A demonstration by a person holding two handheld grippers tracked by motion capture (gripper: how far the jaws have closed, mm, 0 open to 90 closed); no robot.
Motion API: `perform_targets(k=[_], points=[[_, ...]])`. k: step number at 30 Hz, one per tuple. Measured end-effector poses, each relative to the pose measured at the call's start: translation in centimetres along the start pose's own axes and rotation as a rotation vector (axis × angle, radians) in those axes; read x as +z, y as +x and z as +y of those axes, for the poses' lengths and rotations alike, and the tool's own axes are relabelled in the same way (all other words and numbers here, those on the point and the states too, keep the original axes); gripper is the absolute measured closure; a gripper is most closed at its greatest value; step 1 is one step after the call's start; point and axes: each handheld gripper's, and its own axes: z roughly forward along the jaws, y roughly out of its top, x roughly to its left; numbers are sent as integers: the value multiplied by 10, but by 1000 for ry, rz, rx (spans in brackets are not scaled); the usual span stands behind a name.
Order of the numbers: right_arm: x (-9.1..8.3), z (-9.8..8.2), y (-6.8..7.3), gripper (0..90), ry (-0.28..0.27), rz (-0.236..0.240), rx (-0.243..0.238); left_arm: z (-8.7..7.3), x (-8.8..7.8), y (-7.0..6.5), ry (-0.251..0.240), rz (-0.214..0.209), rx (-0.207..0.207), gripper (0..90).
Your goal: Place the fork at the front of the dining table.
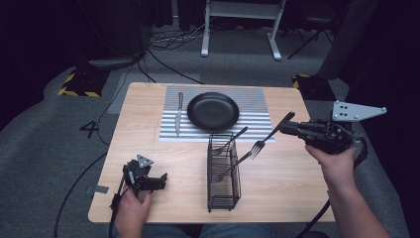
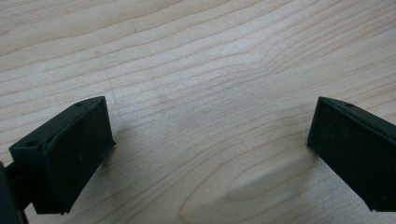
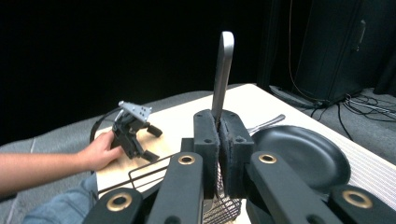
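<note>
We have the right hand-held gripper (image 1: 292,125) clamped tight on a fork (image 1: 267,135), pads pinching the handle partway along. From that grip the fork's long axis slants down and away toward the middle of the worktop (image 1: 143,148), tines (image 1: 256,148) lowest, hanging clear of the surface just beside the black wire caddy (image 1: 224,171). Past the tines, on the far side from our hand, lies the black plate (image 1: 213,111) on its striped placemat (image 1: 257,106), with a knife (image 1: 178,113) beyond it. So the right hand is plainly the nearer one to the plate. Two more pieces of cutlery lean in the caddy. The right gripper view gives us the handle end (image 3: 223,74) rising between the shut pads, which the high view only hints at. The left hand-held gripper (image 1: 151,181) sits well apart, jaws spread wide over bare wood (image 2: 210,93), holding nothing.
</note>
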Motion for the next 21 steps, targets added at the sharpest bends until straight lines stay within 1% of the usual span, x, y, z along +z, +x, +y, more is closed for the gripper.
perform_targets(k=[2,5,6,9,10,11,13,14,15,18,19,20,21], points=[[-6,1,-7,864,-13,0,15,0,0,0,1,1,1,2],[-11,2,-10,866,-14,-7,17,0,0,0,0,0,0,2],[-16,2,-12,866,-10,-28,13,0,0,0,0,0,1,2],[-22,2,-16,866,-15,-29,22,0,0,0,0,1,0,2],[-25,2,-18,866,-20,-37,23,0,0,0,0,0,0,2],[-27,3,-21,866,-16,-59,20,0,0,0,1,0,0,2],[-28,2,-26,866,-14,-78,20,0,0,0,0,1,0,2],[-28,2,-26,866,-14,-78,20,0,0,0,0,0,0,2],[-28,2,-30,866,-11,-95,23,0,0,0,0,0,0,2],[-24,0,-45,866,1,-145,37,0,0,0,0,0,0,2],[-21,-1,-52,867,9,-167,42,0,0,0,1,0,0,2],[-17,-3,-63,866,16,-193,50,0,0,0,0,0,0,2],[-17,-3,-63,866,16,-193,50,0,0,0,0,0,0,2]])
